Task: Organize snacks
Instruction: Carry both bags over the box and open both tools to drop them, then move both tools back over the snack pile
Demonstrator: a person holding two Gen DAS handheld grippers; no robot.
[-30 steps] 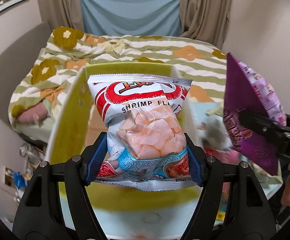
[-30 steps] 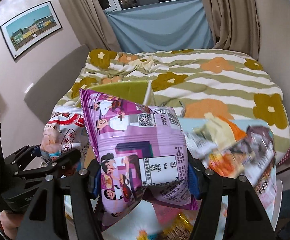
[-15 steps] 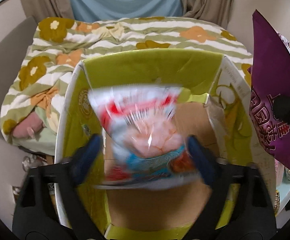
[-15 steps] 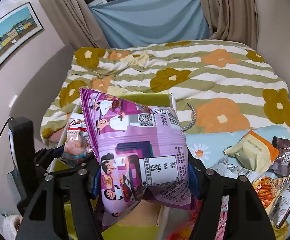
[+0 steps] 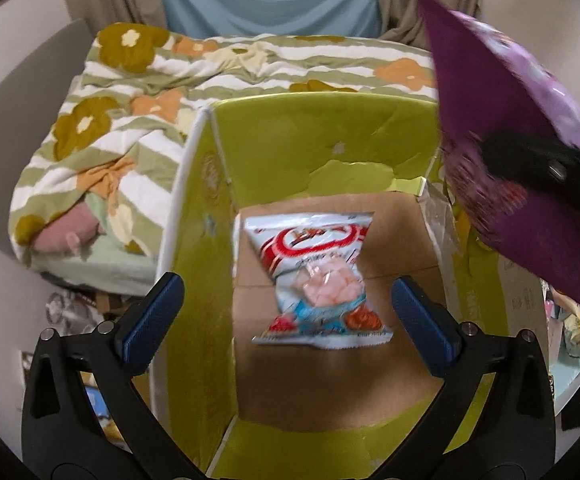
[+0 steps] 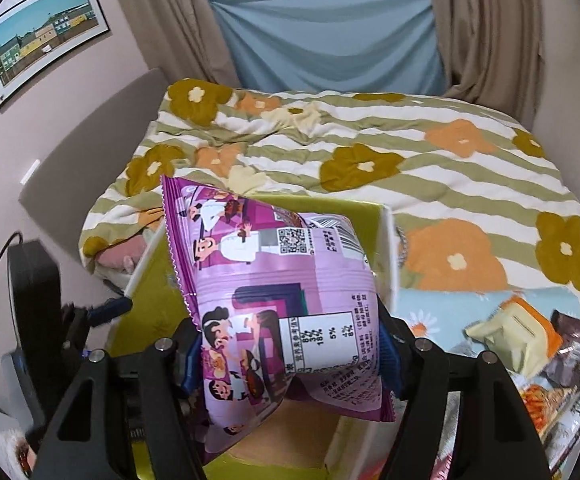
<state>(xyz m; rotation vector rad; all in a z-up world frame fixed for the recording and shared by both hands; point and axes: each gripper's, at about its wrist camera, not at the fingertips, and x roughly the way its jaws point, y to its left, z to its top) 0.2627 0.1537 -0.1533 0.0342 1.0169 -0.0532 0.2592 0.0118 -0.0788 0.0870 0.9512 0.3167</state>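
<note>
An open cardboard box (image 5: pixel 322 140) with yellow-green flaps stands below my left gripper (image 5: pixel 290 320), which is open and empty above it. A white shrimp-flavour snack bag (image 5: pixel 318 276) lies flat on the box's brown floor between the blue pads. My right gripper (image 6: pixel 290 360) is shut on a purple snack bag (image 6: pixel 274 296) and holds it over the box's right side (image 6: pixel 384 248). The purple bag also shows in the left wrist view (image 5: pixel 506 152) at the upper right.
A bed with a striped floral quilt (image 6: pixel 370 148) lies behind the box. Several loose snack bags (image 6: pixel 530 344) lie on a light blue table to the right. The left gripper's black body (image 6: pixel 38 312) shows at the left of the right wrist view.
My left gripper opened and let go of the shrimp bag, which dropped onto the box floor. My right gripper carried the purple bag left, over the box.
</note>
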